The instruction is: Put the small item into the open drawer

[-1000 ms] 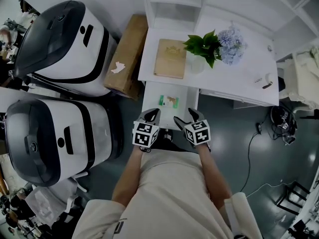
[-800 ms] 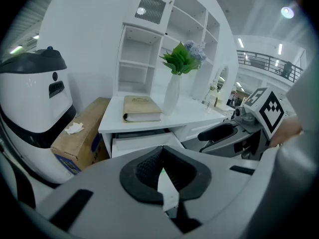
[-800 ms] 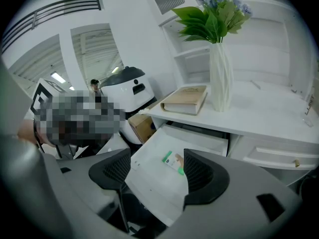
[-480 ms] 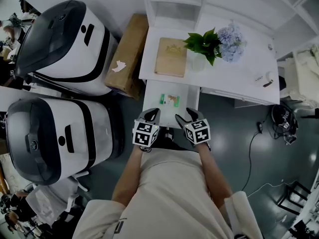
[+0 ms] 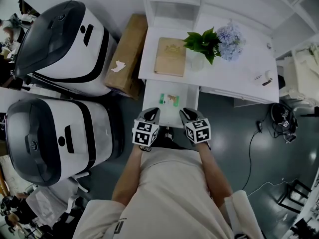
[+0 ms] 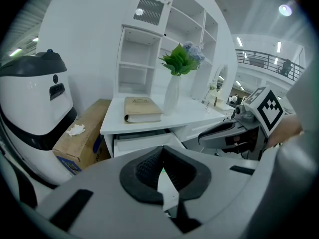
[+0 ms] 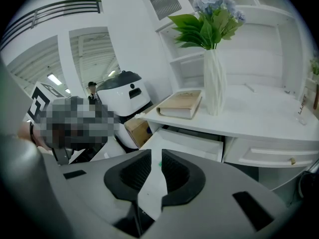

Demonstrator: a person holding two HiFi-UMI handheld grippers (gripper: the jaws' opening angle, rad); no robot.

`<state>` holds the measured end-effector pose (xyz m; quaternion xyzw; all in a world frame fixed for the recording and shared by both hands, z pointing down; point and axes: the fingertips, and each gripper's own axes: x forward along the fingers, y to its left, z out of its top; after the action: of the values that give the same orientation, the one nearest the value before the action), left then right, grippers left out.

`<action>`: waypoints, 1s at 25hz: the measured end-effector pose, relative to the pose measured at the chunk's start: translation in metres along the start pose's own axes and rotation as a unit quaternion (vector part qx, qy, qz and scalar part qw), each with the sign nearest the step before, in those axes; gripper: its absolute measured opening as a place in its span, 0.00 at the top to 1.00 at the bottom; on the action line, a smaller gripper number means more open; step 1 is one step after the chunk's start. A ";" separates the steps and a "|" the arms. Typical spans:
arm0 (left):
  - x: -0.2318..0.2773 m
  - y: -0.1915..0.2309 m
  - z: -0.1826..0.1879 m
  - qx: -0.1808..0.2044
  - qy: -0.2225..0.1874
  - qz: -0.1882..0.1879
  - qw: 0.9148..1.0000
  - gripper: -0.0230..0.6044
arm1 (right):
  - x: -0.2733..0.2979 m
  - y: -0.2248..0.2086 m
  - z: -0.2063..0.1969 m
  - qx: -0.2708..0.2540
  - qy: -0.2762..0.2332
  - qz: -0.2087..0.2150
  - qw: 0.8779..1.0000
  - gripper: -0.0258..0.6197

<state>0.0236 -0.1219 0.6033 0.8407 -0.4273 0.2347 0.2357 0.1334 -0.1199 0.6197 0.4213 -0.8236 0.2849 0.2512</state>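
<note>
We hold both grippers side by side over the near edge of the open drawer (image 5: 186, 97), which juts out from under the white desk (image 5: 234, 78). The item (image 5: 169, 99) (a green bit and a paler bit, too small to make out) lies inside the drawer, toward its far end, clear of both grippers. Our left gripper (image 5: 150, 114) has its jaws together at the tips, nothing in them. Our right gripper (image 5: 188, 113) is closing, its jaws a narrow slit apart and empty. On the desk a book (image 5: 170, 57) lies left of a vase (image 5: 198, 62). A box (image 5: 127, 54) stands left of the desk.
</note>
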 end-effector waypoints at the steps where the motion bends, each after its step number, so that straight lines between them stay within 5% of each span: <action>1: 0.000 0.000 0.000 0.000 0.000 0.000 1.000 0.94 | 0.000 -0.001 0.001 0.002 -0.002 -0.001 1.000 0.85; 5: 0.001 0.000 -0.001 0.002 0.001 -0.002 1.000 0.94 | -0.002 -0.003 0.001 0.015 -0.003 0.000 1.000 0.92; 25: 0.005 -0.009 -0.005 0.010 0.006 -0.008 1.000 0.94 | -0.004 -0.010 -0.013 0.026 0.013 -0.006 1.000 0.92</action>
<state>0.0328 -0.1177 0.6087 0.8452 -0.4162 0.2424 0.2316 0.1462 -0.1140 0.6289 0.4293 -0.8097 0.3103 0.2525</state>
